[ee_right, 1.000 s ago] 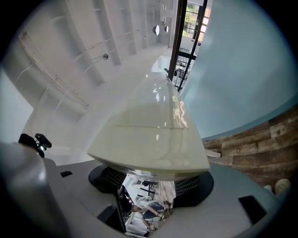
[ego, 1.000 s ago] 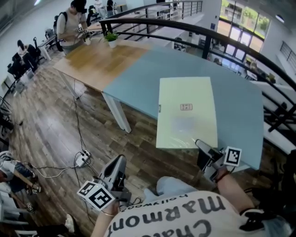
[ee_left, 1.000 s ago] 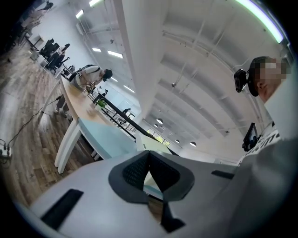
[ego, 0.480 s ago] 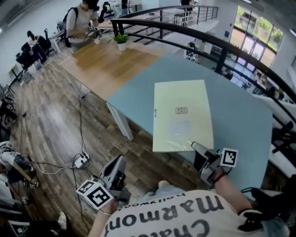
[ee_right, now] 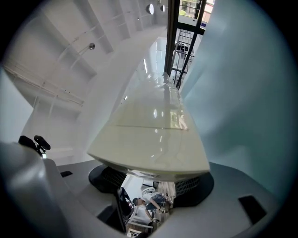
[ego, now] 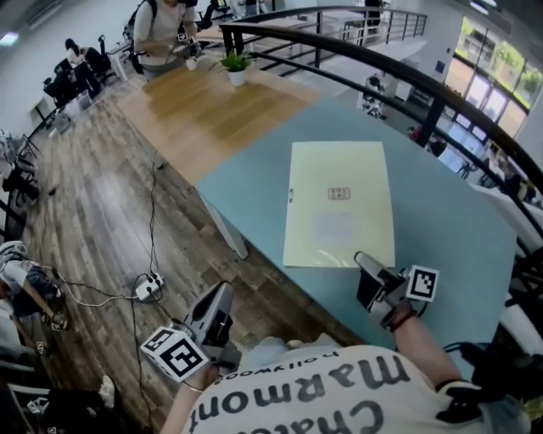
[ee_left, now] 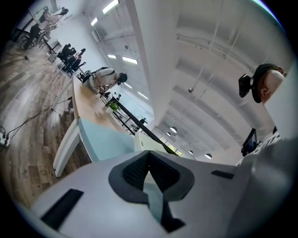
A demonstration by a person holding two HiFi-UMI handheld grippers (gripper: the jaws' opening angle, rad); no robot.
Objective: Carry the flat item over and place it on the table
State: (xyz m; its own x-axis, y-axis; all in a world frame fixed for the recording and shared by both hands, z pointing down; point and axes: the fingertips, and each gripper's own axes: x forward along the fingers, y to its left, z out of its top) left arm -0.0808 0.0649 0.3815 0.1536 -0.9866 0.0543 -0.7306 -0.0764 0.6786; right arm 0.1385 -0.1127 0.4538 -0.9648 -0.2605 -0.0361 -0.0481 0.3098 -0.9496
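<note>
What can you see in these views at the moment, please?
board: one, pale yellow, over the blue table
blue table: one, near
wooden table: one, brown, beyond it
plant: one, green, on the wooden table
railing: one, black, behind the tables
power strip: one, white, on the floor
person: one, standing, far end
left gripper: grey, shut, empty
right gripper: grey, shut on the board's near edge

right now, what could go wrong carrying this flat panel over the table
1. Only the right hand-held gripper pinches the flat panel, at its near edge, so it may pivot or slip out.
2. The left hand-held gripper gives it no support, so the far edge could dip and catch the blue table.
</note>
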